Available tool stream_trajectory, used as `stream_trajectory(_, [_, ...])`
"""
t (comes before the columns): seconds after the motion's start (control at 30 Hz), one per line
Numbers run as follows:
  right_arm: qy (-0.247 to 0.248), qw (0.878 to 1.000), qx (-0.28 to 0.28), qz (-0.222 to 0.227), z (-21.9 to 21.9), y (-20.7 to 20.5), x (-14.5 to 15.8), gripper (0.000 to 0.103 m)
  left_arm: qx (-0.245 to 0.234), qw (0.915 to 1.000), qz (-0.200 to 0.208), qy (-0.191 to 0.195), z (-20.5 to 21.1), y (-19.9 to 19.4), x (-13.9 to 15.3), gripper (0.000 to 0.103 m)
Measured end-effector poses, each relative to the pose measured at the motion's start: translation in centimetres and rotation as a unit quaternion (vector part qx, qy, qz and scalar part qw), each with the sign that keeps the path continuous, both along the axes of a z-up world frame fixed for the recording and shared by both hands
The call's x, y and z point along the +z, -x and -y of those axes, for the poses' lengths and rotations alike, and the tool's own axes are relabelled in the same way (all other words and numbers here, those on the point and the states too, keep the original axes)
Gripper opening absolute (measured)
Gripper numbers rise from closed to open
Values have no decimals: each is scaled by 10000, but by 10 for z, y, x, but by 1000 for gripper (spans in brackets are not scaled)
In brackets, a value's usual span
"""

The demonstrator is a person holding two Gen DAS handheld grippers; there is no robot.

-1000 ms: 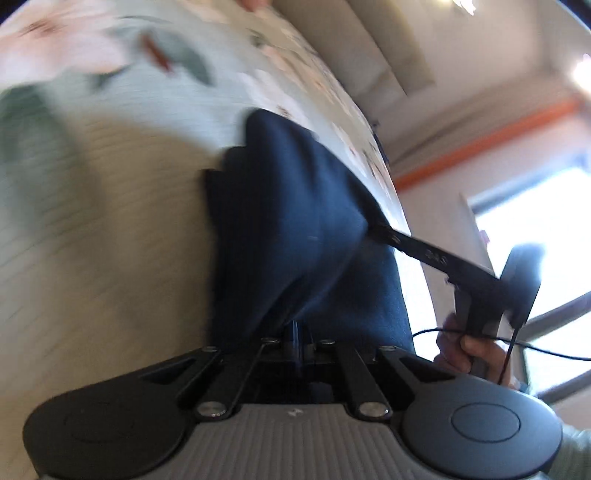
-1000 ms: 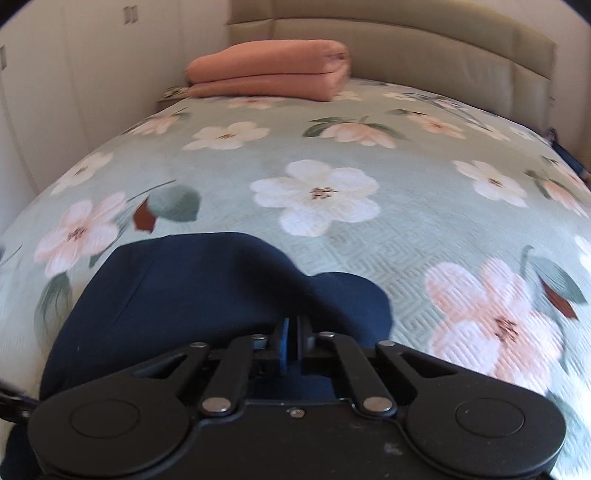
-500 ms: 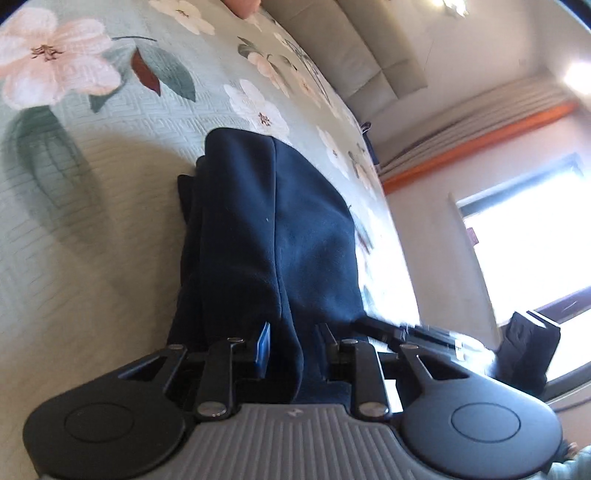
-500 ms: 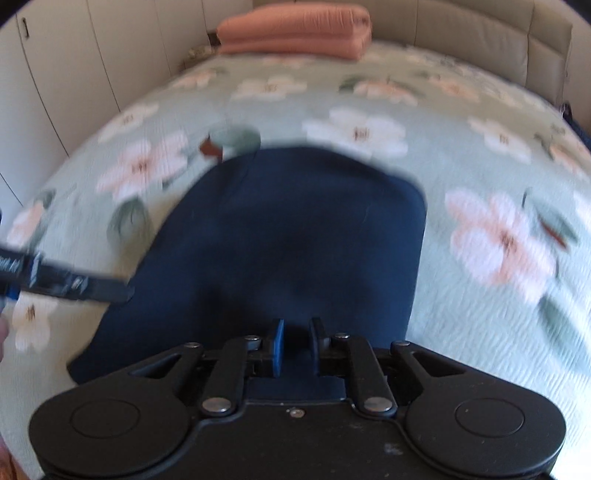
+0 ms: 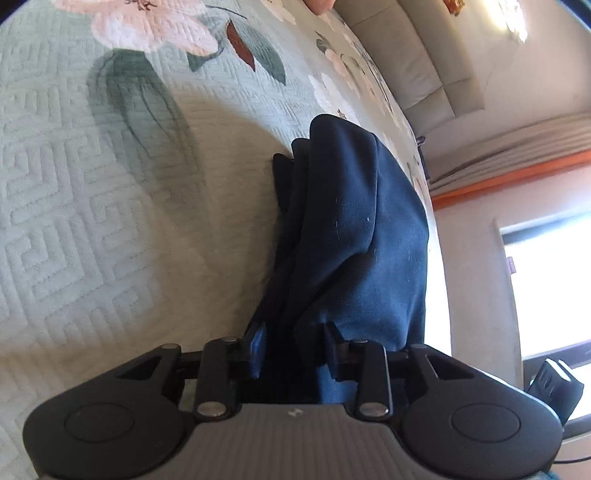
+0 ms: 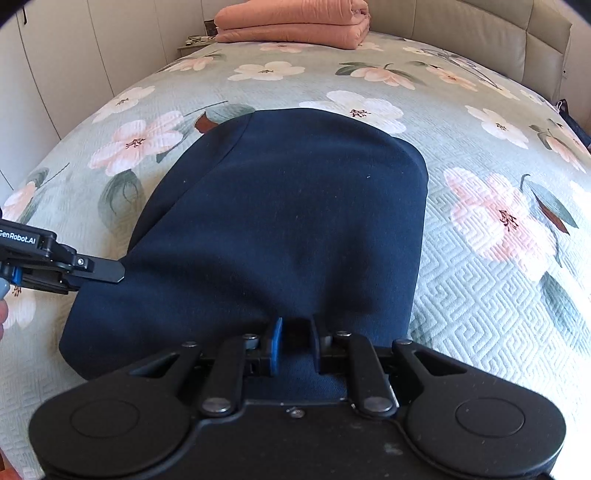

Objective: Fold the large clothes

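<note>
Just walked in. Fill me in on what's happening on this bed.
A person holding a gripper in each hand is folding a dark navy fabric garment on the pale green floral quilted bedspread. The left gripper is opening, cloth between its fingers but not pinched. The right gripper is slightly open over the near edge. A folded salmon-pink blanket sits by the headboard.

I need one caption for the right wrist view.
Folded navy garment on floral bedspread, between two grippers.
</note>
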State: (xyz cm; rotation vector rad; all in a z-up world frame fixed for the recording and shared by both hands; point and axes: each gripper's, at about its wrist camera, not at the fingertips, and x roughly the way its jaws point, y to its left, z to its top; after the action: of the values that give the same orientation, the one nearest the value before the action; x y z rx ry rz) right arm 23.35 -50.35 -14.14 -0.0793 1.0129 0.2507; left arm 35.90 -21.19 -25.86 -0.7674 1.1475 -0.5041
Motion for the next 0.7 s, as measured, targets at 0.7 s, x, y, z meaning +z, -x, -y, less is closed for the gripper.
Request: stream_trajectory(0.7, [629, 9959, -644, 126, -38, 6, -6, 41, -811, 9737, 1046, -1856, 13, 20, 66, 54])
